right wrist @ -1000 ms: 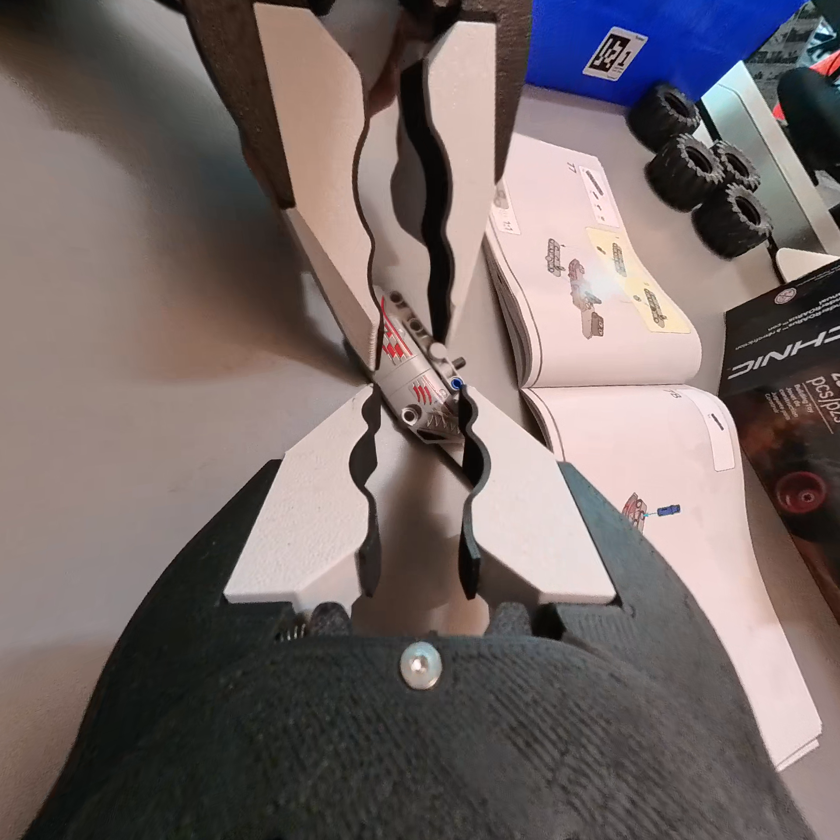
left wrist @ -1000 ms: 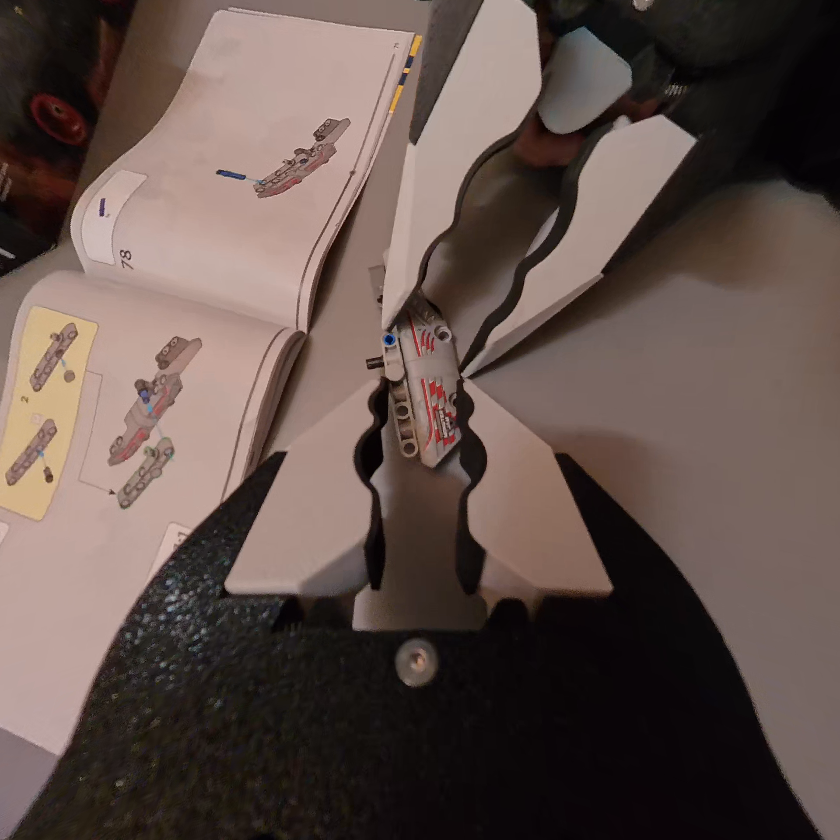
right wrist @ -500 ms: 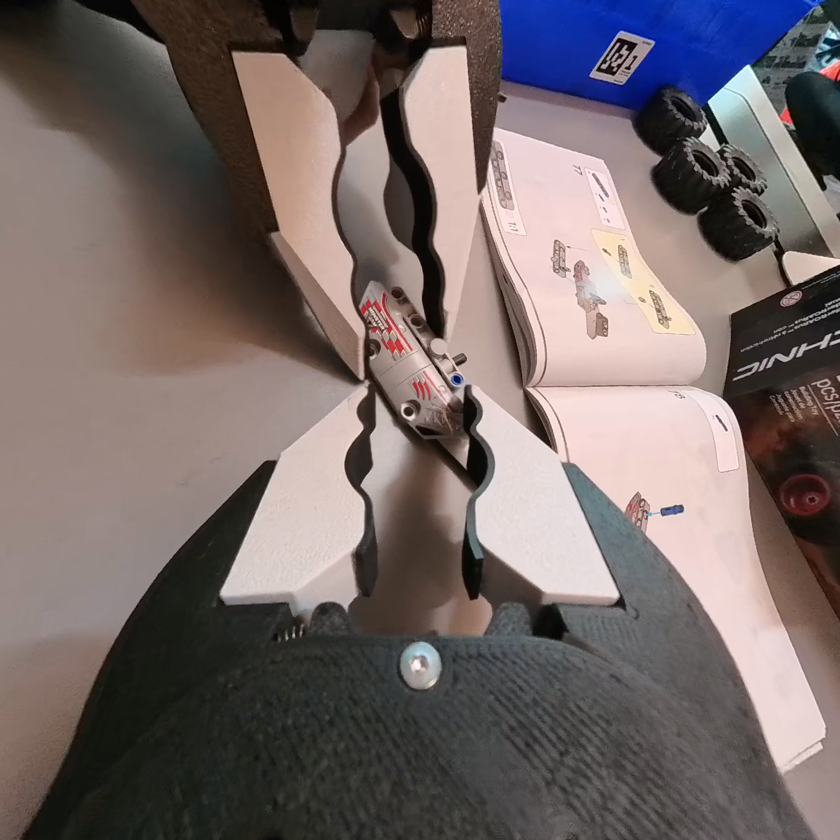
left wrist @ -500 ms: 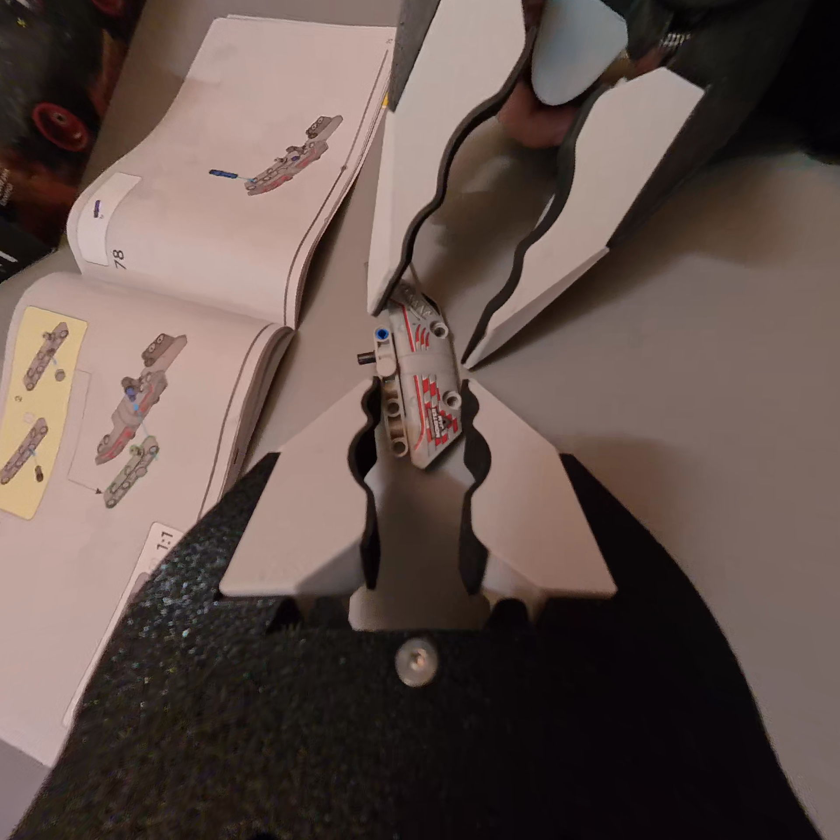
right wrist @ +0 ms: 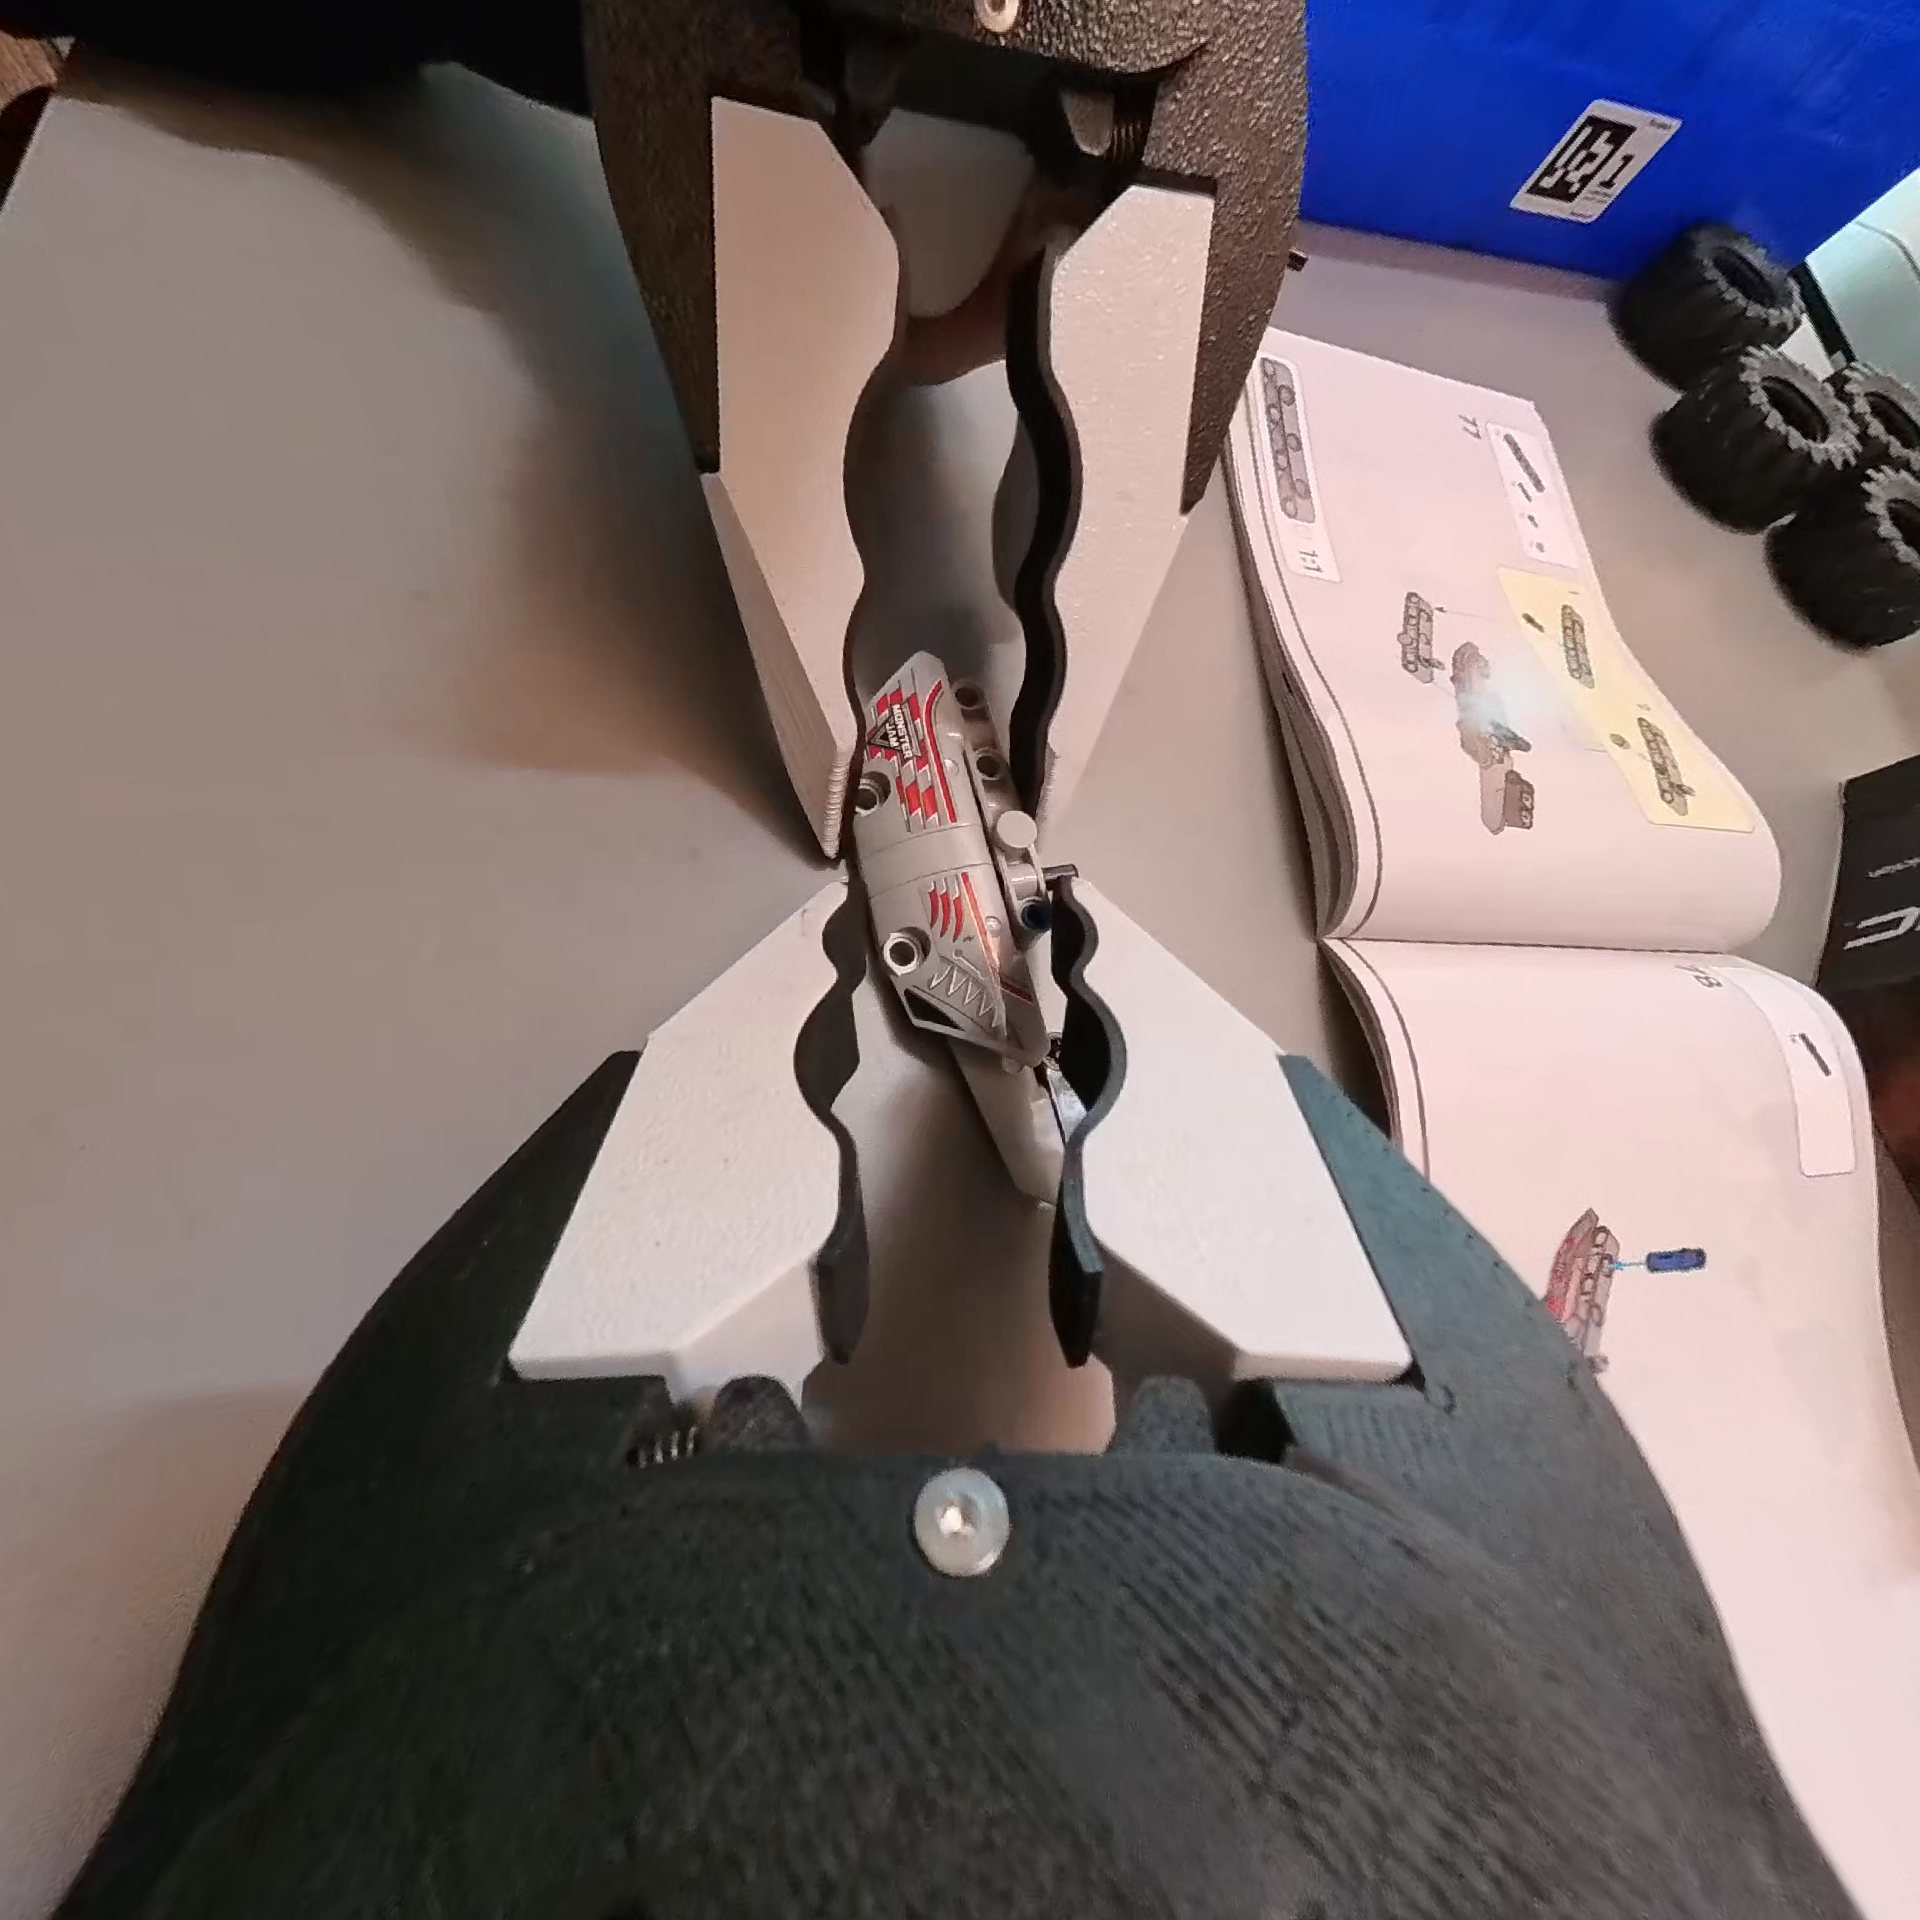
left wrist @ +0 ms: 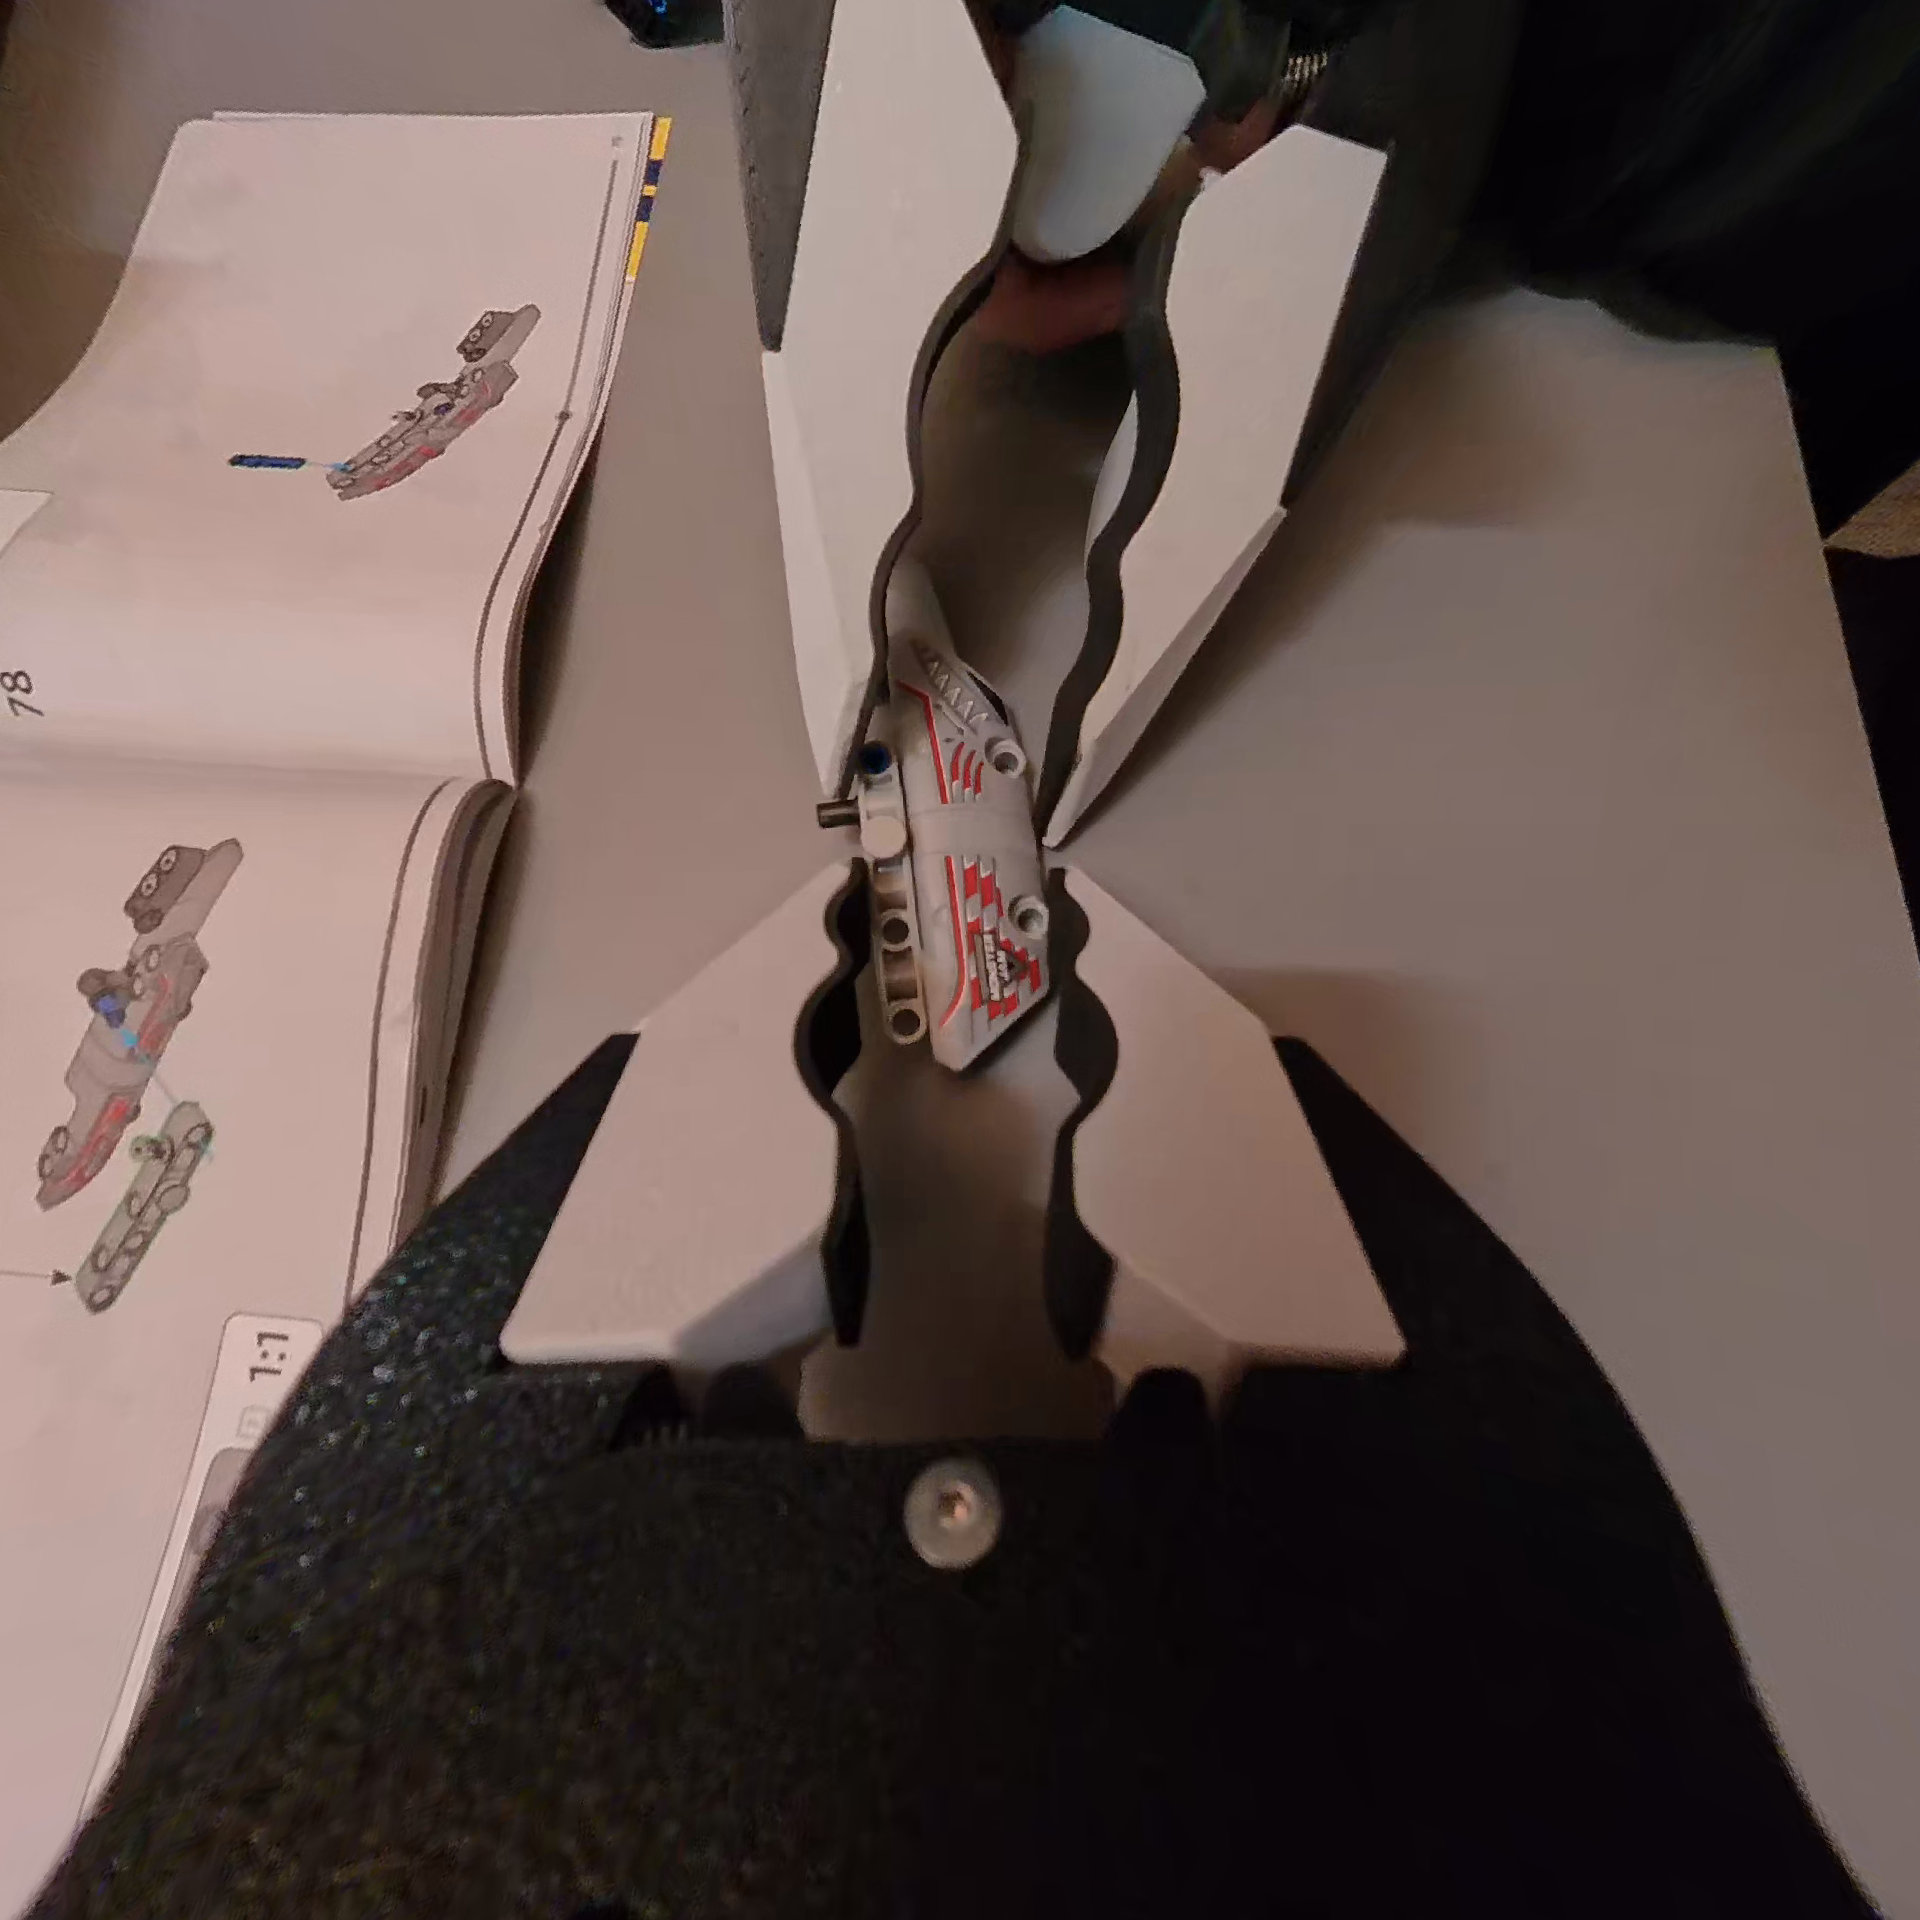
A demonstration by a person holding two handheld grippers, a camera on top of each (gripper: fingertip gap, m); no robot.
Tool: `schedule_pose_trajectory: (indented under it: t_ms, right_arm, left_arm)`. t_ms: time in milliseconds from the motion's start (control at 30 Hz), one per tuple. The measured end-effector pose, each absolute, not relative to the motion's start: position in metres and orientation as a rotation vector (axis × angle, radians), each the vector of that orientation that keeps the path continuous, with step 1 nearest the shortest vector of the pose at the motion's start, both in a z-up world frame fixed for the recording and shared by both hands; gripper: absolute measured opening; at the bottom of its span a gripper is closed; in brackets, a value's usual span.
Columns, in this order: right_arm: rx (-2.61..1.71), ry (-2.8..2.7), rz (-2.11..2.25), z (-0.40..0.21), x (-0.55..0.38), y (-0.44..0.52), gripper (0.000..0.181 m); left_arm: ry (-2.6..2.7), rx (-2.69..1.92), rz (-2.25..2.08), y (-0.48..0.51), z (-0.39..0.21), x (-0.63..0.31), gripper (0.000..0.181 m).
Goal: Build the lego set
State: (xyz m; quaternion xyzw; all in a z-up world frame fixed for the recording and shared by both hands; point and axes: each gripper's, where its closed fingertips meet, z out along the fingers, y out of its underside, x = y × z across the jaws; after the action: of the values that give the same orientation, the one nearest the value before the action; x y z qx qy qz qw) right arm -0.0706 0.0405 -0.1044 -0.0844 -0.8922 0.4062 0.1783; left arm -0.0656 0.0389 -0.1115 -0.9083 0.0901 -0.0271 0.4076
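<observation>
Our left gripper (left wrist: 951, 883) and right gripper (right wrist: 956, 899) meet tip to tip, each partly open around one end of the grey lego panel assembly (left wrist: 961, 873); we cannot tell whether either grips it. The open instruction booklet (right wrist: 1507, 727) lies at two o'clock of our right gripper, black tyres (right wrist: 1787, 416) beyond.

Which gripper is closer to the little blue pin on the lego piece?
Right. The blue pin sits just inside the right gripper's fingertips, beside one finger. The left gripper is around the other end of the lego piece, short of the pin.
</observation>
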Motion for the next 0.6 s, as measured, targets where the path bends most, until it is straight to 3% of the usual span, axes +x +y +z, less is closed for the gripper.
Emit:
schedule_pose_trajectory:
  t_ms: [300, 600]
  right_arm:
    - [-0.287, -2.510, 1.135, -0.104, -0.068, 0.037, 0.035]
    - [-0.245, -2.503, 1.099, -0.103, -0.066, 0.039, 0.040]
  left_arm:
    - [0.228, -2.196, -0.098, 0.035, -0.097, -0.062, 0.032]
    - [0.026, -2.052, -0.144, 0.035, -0.071, -0.074, 0.002]
